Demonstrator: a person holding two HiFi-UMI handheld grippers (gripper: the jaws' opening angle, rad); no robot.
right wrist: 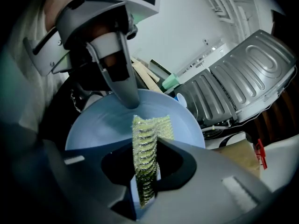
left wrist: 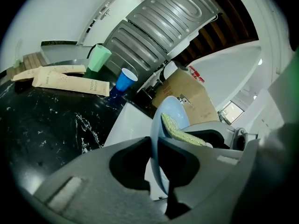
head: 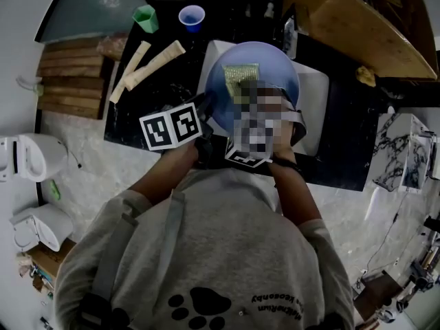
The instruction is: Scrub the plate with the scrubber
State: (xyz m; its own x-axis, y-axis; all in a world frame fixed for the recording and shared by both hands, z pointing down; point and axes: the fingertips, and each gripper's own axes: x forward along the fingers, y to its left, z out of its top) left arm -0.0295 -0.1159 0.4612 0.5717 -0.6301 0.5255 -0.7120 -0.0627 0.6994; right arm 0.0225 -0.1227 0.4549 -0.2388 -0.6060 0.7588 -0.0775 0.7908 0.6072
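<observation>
A light blue plate [head: 265,64] is held tilted over the white sink [head: 315,95]. My left gripper [head: 206,110] is shut on the plate's left rim; in the left gripper view the plate [left wrist: 168,113] stands edge-on between the jaws of that gripper [left wrist: 155,149]. A yellow-green scrubber [head: 240,74] lies against the plate's face. In the right gripper view my right gripper [right wrist: 148,158] is shut on the scrubber [right wrist: 145,139], which presses on the plate [right wrist: 98,129]. The left gripper's finger [right wrist: 122,80] reaches onto the far rim. A mosaic patch hides most of the right gripper in the head view.
On the black marble counter [head: 148,108] lie two long paper packets [head: 155,62], with a green cup [head: 145,18] and a blue cup [head: 192,17] behind them. A wooden board [head: 69,78] sits at the left, a cardboard box [head: 364,26] at the back right.
</observation>
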